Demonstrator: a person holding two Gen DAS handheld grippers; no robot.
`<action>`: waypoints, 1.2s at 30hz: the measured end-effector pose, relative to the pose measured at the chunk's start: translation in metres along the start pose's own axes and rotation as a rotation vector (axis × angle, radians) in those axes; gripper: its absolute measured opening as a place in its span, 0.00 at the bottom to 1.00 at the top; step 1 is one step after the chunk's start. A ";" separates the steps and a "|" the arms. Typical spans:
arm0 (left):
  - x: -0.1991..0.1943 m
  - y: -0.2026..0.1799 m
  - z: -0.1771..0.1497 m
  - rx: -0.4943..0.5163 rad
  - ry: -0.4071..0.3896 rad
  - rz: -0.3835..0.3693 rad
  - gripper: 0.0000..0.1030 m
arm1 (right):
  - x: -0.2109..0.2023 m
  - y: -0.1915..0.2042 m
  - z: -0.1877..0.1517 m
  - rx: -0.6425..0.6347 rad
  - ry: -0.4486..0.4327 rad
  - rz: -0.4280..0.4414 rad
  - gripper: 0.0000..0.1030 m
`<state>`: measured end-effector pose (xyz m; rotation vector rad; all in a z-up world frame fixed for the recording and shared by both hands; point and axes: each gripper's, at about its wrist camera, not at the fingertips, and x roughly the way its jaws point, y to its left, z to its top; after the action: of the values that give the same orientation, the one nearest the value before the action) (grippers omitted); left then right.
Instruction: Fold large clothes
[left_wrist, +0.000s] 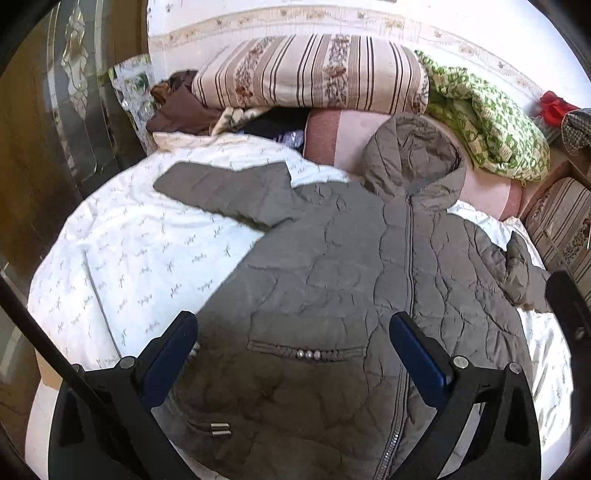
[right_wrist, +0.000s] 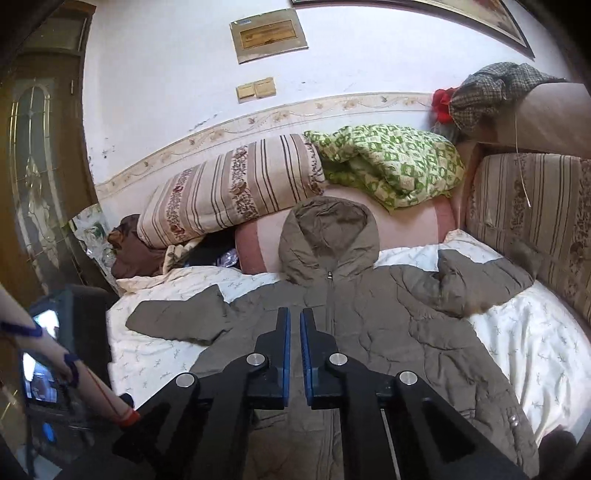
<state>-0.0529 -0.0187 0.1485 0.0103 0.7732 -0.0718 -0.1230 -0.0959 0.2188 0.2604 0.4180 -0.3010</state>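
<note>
A grey-brown quilted hooded jacket (left_wrist: 351, 266) lies face up and zipped on the white printed bedsheet (left_wrist: 140, 243), hood toward the pillows, sleeves spread to each side. My left gripper (left_wrist: 293, 325) is open and empty, hovering over the jacket's lower left front near the pocket. The jacket also shows in the right wrist view (right_wrist: 388, 325). My right gripper (right_wrist: 294, 321) is shut with nothing between its blue pads, held above the jacket's lower middle.
A striped floral pillow (right_wrist: 229, 188), a green patterned blanket (right_wrist: 391, 162) and a pink bolster (right_wrist: 406, 221) lie at the bed's head. A striped cushion (right_wrist: 535, 214) stands at the right. A wooden door (right_wrist: 33, 147) is at left.
</note>
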 end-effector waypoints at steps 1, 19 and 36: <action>-0.001 0.001 0.000 -0.002 -0.007 -0.008 1.00 | 0.001 -0.001 0.000 0.005 0.007 -0.001 0.06; 0.006 0.053 0.010 -0.052 -0.046 0.077 1.00 | 0.019 -0.108 0.000 0.014 0.119 -0.260 0.85; 0.038 0.096 0.016 -0.100 0.014 0.085 1.00 | 0.042 -0.165 -0.009 -0.024 0.333 -0.443 0.85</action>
<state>-0.0082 0.0738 0.1314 -0.0516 0.7886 0.0483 -0.1447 -0.2549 0.1623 0.1922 0.8100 -0.6910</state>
